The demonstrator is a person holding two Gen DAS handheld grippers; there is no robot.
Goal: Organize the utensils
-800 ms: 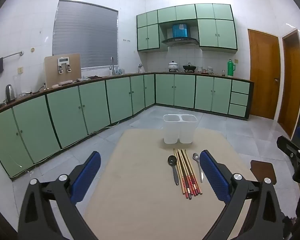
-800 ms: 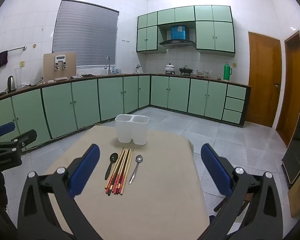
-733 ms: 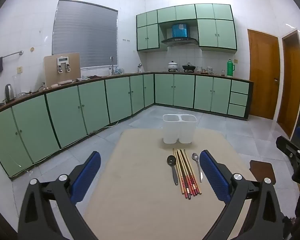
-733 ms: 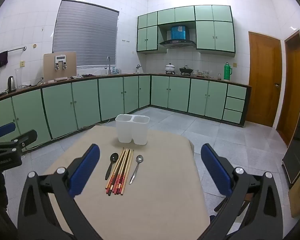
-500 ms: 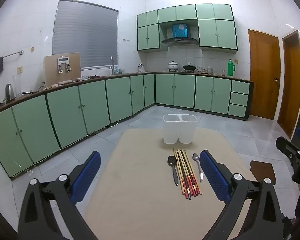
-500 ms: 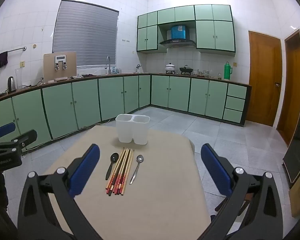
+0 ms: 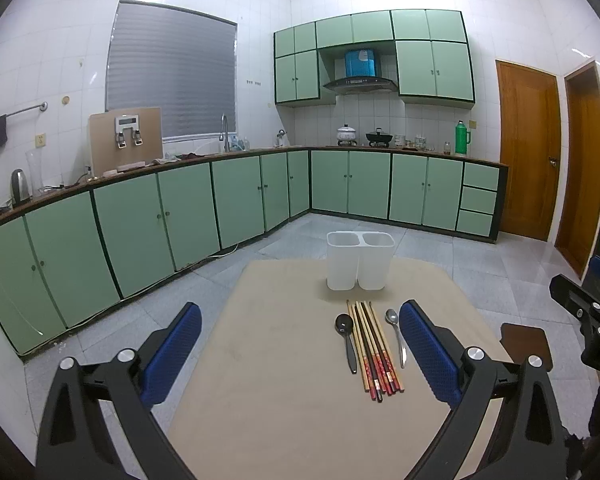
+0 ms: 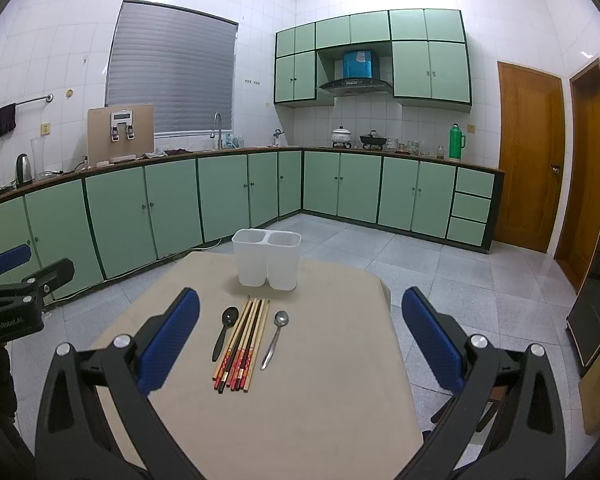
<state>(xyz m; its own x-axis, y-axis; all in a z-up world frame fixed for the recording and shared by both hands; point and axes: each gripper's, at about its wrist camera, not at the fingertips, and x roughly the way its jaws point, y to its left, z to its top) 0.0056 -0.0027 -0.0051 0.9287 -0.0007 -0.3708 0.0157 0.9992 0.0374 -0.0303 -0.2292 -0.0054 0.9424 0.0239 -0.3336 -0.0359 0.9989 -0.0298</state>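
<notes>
Both jaws spread, empty: left gripper (image 7: 300, 344), right gripper (image 8: 300, 340). Chopsticks (image 8: 242, 344), black spoon (image 8: 225, 330) and metal spoon (image 8: 275, 336) lie bundled on table (image 8: 300, 400) before two-compartment holder (image 8: 266, 258). Risk: pinching adjacent chopsticks scatters bundle.

Both wrist cameras sit low behind their own gripper fingers, tilted a little downward over the near edge of the beige table (image 7: 284, 360), facing the green cabinets (image 8: 340, 184) across the kitchen. The left view stands further left, the right view further right. Both share the table, the white holder (image 7: 360, 260) and the chopsticks (image 8: 242, 344).
</notes>
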